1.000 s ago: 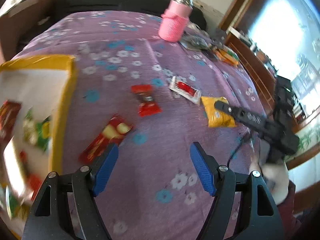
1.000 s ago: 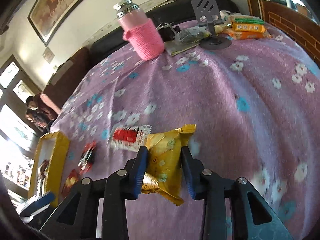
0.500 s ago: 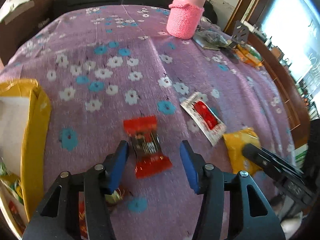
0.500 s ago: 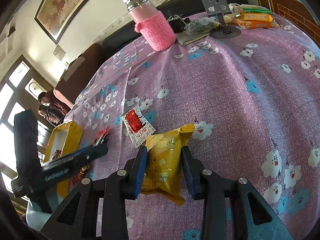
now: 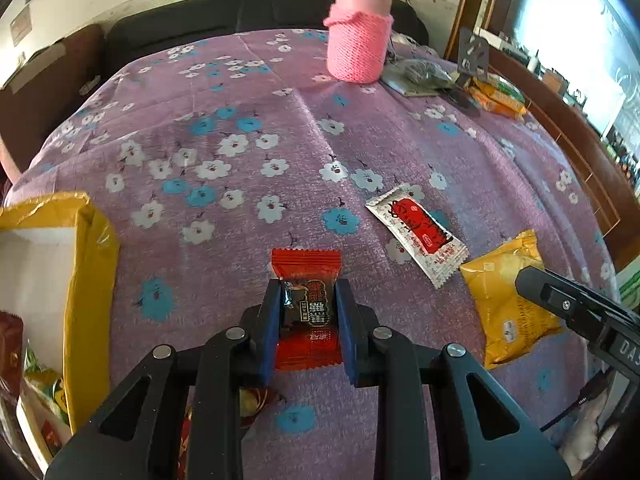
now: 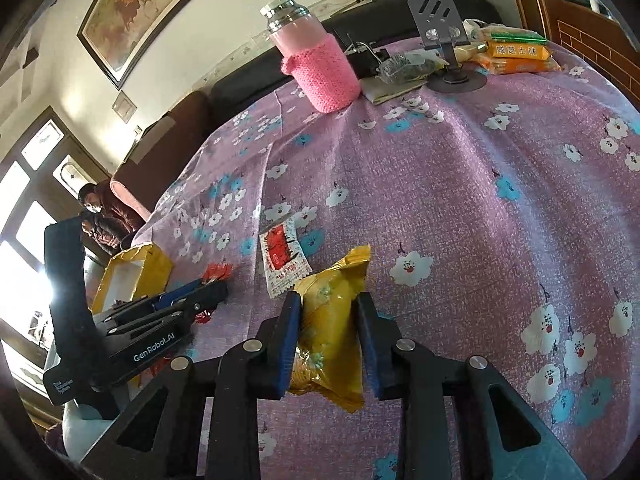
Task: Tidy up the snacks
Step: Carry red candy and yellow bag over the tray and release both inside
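Note:
A red candy packet lies on the purple flowered cloth, and my left gripper is closing on it, both blue pads touching its sides. My right gripper is closing too, its pads pressing a yellow snack bag that rests on the cloth. A white sachet with red print lies flat between the two packets. The same yellow snack bag shows at the right of the left wrist view, under a black finger of the right gripper. A yellow box holding several snacks stands at the left.
A pink bottle in a knitted sleeve stands at the far side, beside a phone stand, a dark bag and orange packets. Another red and gold wrapper lies under the left gripper. People sit beyond the table's left edge.
My left gripper moved from beside the yellow box to the red candy packet and closed on it. My right gripper stayed put and narrowed on the yellow bag.

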Available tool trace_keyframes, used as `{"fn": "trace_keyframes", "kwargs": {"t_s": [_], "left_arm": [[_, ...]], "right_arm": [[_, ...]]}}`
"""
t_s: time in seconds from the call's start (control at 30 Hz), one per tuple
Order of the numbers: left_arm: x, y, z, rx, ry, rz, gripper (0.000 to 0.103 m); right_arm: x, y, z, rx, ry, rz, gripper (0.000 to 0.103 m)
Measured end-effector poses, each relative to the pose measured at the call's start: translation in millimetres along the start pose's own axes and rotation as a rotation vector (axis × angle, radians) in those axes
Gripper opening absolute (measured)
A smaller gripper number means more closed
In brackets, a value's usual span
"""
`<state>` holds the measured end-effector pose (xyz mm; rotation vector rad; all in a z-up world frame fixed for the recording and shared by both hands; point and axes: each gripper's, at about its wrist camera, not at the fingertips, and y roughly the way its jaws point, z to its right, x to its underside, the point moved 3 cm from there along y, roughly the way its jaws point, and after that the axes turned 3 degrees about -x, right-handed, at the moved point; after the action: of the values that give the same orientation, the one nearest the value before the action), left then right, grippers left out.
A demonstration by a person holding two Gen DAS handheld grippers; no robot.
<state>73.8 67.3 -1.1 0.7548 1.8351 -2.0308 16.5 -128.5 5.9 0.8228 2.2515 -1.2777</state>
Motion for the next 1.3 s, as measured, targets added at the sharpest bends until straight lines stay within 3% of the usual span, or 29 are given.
{"fn": "trace_keyframes", "kwargs": {"t_s": [0.4,0.5,0.57,0.67,0.7,0.77,0.8,1.03,1.07,1.1,1.2,1.3], "left_arm": [[14,-40,1,0.098,-0.067,0.064,0.023],[18,-54,-3,0.131,-0.099,0.086,0.023],[22,-63,-7,0.148,-0.123,0.100,0.023],[29,-75,-18,0.186,-0.179,0.114,0.023],[31,-78,-21,0.193,-0.194,0.119,0.023],[37,-89,-30,0.196,-0.223,0.140,0.023],[41,-95,-35,0.193,-0.236,0.153,0.023],[71,-133,-80,0.134,-0.317,0.221,0.023],[76,-136,-87,0.122,-0.328,0.229,0.023],[82,-141,-96,0.106,-0.341,0.238,0.023],[98,-151,-120,0.066,-0.380,0.257,0.023],[111,-155,-144,0.040,-0.423,0.267,0.023]], "right_arm": [[-1,-10,-14,-0.139,0.008,0.015,0.018],[1,-9,-16,-0.161,0.010,0.005,0.007],[2,-7,-16,-0.158,0.006,0.001,0.008],[5,4,-17,-0.177,0.001,-0.043,0.018],[6,6,-17,-0.167,0.003,-0.052,0.039],[8,12,-19,-0.131,-0.009,-0.070,0.066],[8,14,-22,-0.107,-0.025,-0.065,0.067],[10,41,-49,0.121,-0.124,-0.135,0.067],[13,43,-56,0.157,-0.165,-0.126,0.058],[16,45,-59,0.146,-0.173,-0.137,0.044],[24,41,-69,0.156,-0.207,-0.124,0.040],[31,30,-73,0.111,-0.186,-0.127,0.039]]}}
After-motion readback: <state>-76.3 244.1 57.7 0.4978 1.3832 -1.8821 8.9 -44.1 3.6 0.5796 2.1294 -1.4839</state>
